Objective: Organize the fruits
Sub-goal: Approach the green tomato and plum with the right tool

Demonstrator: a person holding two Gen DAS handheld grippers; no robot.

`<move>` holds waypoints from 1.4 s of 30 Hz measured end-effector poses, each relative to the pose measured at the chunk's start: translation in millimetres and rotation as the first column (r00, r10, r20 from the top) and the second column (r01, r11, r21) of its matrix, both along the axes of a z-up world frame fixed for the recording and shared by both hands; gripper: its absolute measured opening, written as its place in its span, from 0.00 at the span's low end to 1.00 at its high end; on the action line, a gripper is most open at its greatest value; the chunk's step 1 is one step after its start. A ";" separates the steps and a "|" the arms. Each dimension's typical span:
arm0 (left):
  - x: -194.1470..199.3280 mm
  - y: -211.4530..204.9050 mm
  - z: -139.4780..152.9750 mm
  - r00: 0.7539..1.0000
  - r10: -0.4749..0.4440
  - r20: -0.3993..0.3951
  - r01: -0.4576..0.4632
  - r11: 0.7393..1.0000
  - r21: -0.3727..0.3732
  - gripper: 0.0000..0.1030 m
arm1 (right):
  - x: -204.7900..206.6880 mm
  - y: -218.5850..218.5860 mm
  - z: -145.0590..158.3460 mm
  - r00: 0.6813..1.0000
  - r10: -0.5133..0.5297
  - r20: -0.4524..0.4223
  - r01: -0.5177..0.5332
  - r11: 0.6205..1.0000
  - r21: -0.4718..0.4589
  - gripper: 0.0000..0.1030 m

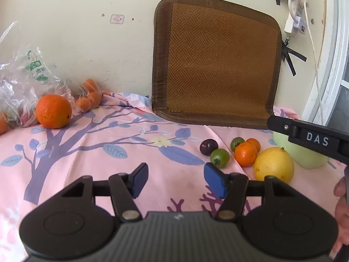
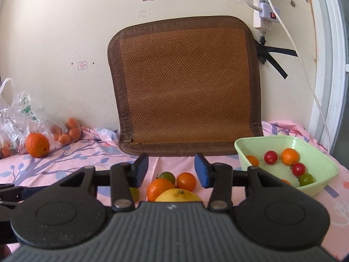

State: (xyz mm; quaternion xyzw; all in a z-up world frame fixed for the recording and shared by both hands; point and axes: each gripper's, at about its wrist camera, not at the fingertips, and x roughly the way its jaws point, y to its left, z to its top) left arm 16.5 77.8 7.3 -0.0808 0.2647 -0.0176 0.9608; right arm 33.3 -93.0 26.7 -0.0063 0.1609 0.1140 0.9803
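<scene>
Both the left gripper (image 1: 175, 180) and right gripper (image 2: 171, 170) gape, holding nothing; the green bowl (image 2: 322, 175) holds several small fruits (roughly half done, I judge), a yellow citrus (image 2: 177, 196) and others waiting just beside it.

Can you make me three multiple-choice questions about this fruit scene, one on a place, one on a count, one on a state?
1. Where does the big orange lie?
A. In the green bowl
B. On the cloth beside the plastic bag
C. Between the right gripper's fingers

2. How many red cherry tomatoes show in the bowl?
A. Two
B. Four
C. None

3. How are the two grippers?
A. Both shut on fruit
B. Left open, right shut on the yellow fruit
C. Both open and holding nothing

Answers:
1 B: it sits on the pink cloth next to the bag, far from the bowl.
2 A: one and another are visible.
3 C: the left gripper and right gripper each show a wide gap with nothing clamped; the yellow fruit lies free on the cloth.
</scene>
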 end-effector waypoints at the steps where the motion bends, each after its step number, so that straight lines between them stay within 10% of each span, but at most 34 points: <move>1: 0.6 1.0 -0.2 1.000 0.001 -0.004 -0.001 1.000 -0.005 0.56 | 2.5 1.4 -0.5 1.000 0.004 -0.004 -0.004 1.000 -0.002 0.48; 42: 5.4 16.0 0.8 0.997 0.076 0.023 -0.076 0.997 -0.006 0.57 | 22.1 6.9 -20.1 0.992 0.020 -0.126 -0.022 1.000 -0.013 0.48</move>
